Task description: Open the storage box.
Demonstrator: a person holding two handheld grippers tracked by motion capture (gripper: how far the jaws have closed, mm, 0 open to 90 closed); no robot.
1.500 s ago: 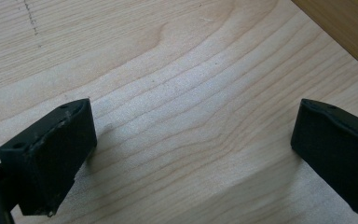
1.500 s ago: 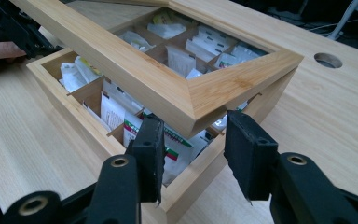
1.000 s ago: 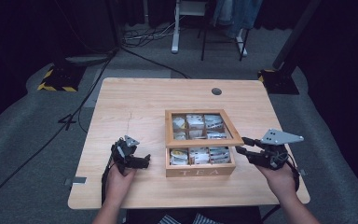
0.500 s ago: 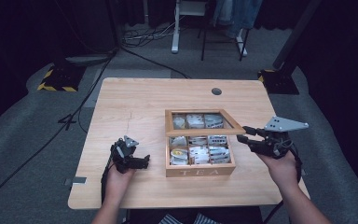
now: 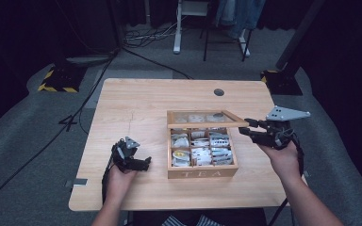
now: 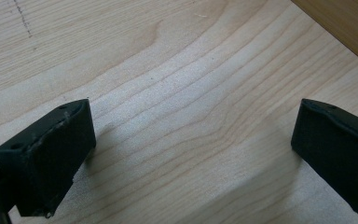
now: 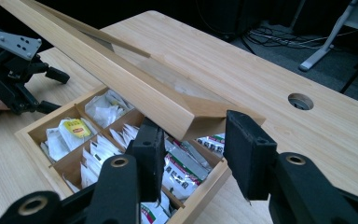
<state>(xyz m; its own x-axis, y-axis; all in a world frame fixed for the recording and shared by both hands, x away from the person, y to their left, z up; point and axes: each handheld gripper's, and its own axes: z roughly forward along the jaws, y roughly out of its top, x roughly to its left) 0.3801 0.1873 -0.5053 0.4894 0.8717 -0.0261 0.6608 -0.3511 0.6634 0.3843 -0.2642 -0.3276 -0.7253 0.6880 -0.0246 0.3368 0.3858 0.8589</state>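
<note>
Wooden tea box [image 5: 202,172], lettered TEA on its front wall, sits right of centre on the pale wooden table [image 5: 146,103], its glass-paned wooden lid [image 5: 206,119] raised partway over the back compartments. At the left, the person's left hand [image 5: 118,176] rests on the table with the left gripper [image 5: 141,163] low above the bare wood beside the box, pointing toward it; its two black jaws stand wide apart with nothing between them. One box and one lid are on the table, and the box's compartments hold white paper tea packets [image 5: 200,153], too many and too overlapped to count; one bears a yellow label [image 7: 76,127]. At the right, the person's right hand [image 5: 279,155] is lifted above the table, holding the right gripper [image 7: 193,140] level at the lid's right corner. Its jaws sit either side of that corner, parted, and whether they press it I cannot tell.
</note>
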